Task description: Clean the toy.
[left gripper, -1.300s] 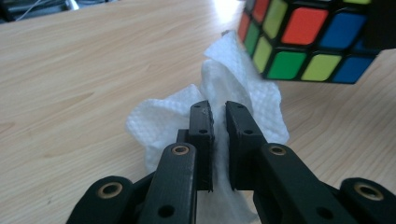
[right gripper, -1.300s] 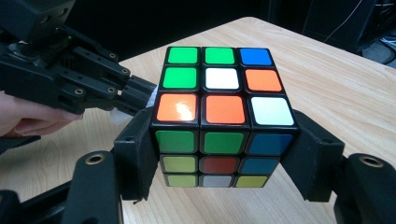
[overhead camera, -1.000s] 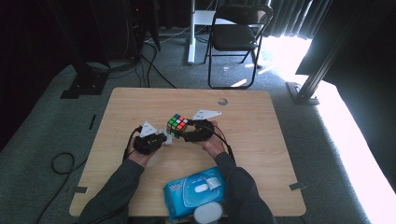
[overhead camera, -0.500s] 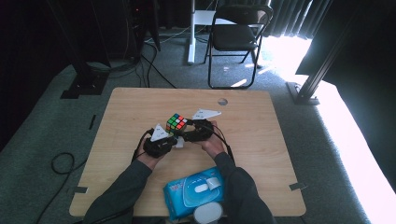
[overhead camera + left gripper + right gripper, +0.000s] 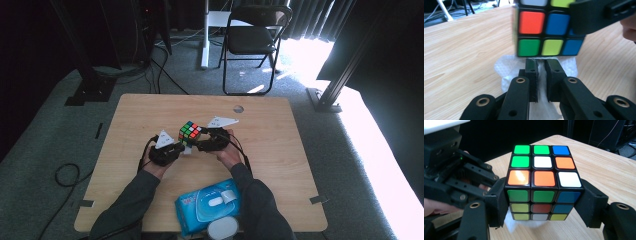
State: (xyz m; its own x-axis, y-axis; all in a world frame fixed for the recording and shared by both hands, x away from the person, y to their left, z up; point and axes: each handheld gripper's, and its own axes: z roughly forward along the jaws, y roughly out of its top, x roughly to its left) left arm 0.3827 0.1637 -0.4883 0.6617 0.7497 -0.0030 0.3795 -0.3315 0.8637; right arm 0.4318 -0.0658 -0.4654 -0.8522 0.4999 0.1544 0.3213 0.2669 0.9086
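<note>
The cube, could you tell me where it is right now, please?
In the high view the cube sits mid-table, clamped in the right tongs, above a white tissue pinched by the left tongs.

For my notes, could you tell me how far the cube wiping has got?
Done: the right gripper clamps the cube above the table, and the left gripper pinches a white tissue. In hand: the tissue sits just under the cube. Left: apparently the wiping itself.

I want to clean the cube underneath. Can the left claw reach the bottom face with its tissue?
Probably yes: the right claw holds the cube raised, and the left claw, shut on the tissue, sits just below it.
</note>
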